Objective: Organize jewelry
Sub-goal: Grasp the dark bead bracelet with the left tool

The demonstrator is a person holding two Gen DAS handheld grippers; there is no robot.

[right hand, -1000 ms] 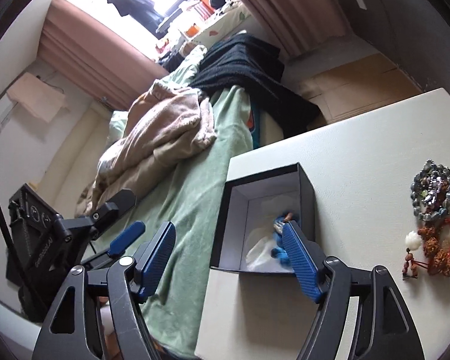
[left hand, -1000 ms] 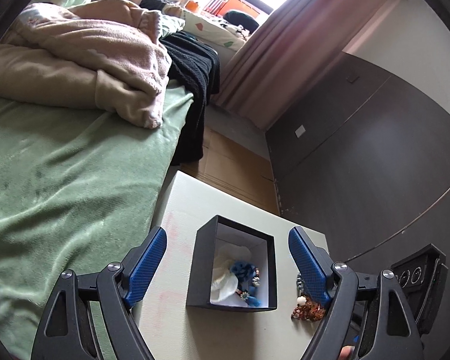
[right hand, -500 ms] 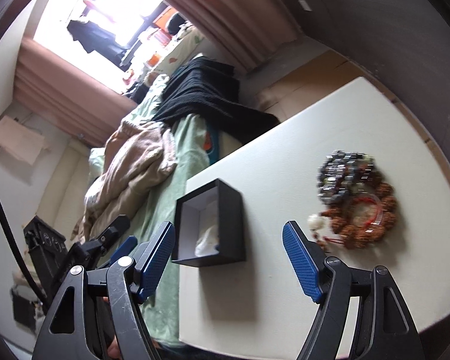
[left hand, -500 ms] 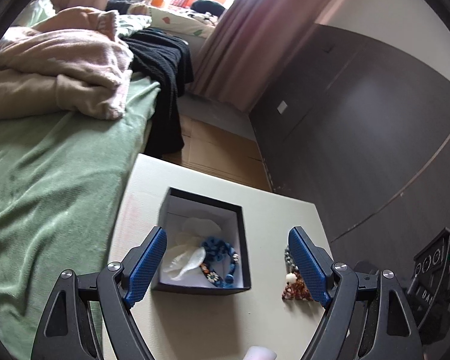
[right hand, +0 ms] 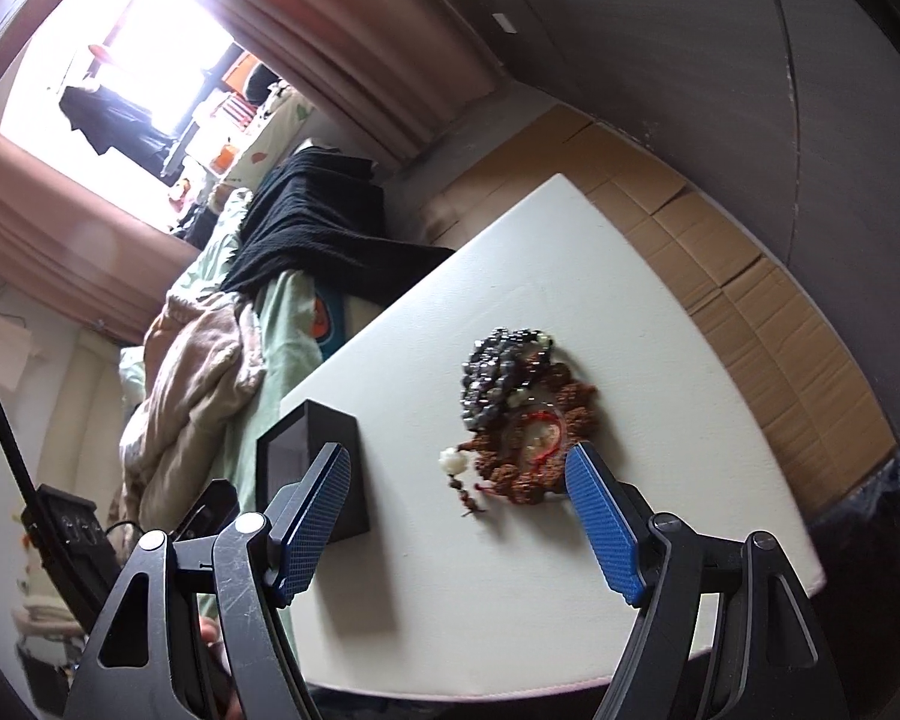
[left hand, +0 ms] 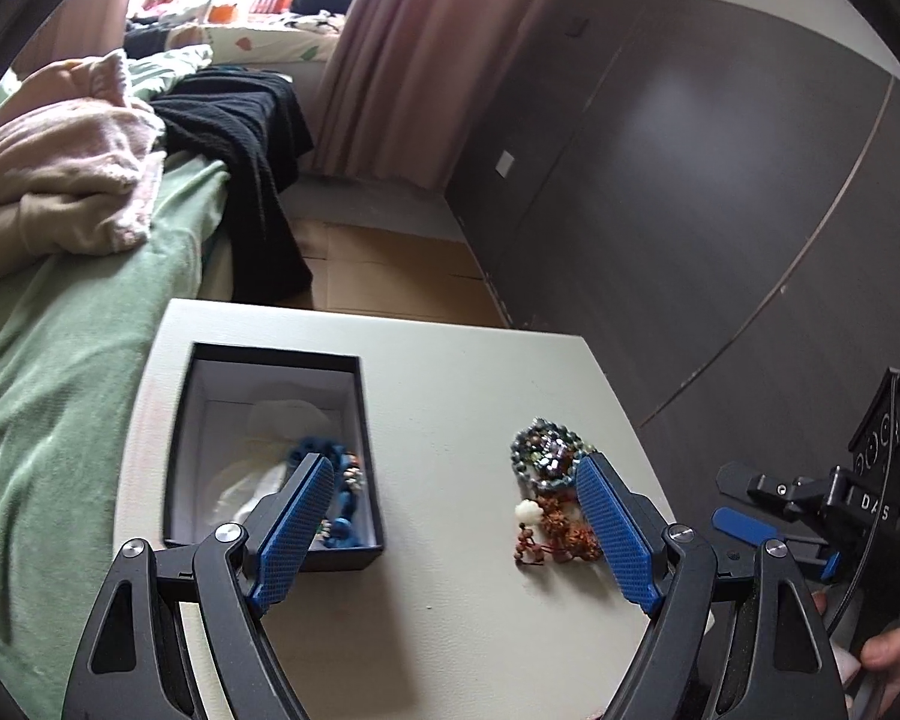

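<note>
Black jewelry box (left hand: 273, 456) on my white counter (left hand: 450, 396), blue bracelet (left hand: 336, 480) inside it, beaded bracelets (right hand: 519, 408) heaped right of the box, my left claw (left hand: 447, 531) and right claw (right hand: 456, 519) both spread apart, empty.

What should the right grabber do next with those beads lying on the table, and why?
Probably lower the open right gripper onto the pile of dark and brown bead bracelets and close. The pile lies loose on the white table, beside the black box that already holds a blue bracelet.

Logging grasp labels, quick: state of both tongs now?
Left tongs: open, holding nothing, above the table.
Right tongs: open, holding nothing, near the bead bracelets.
</note>
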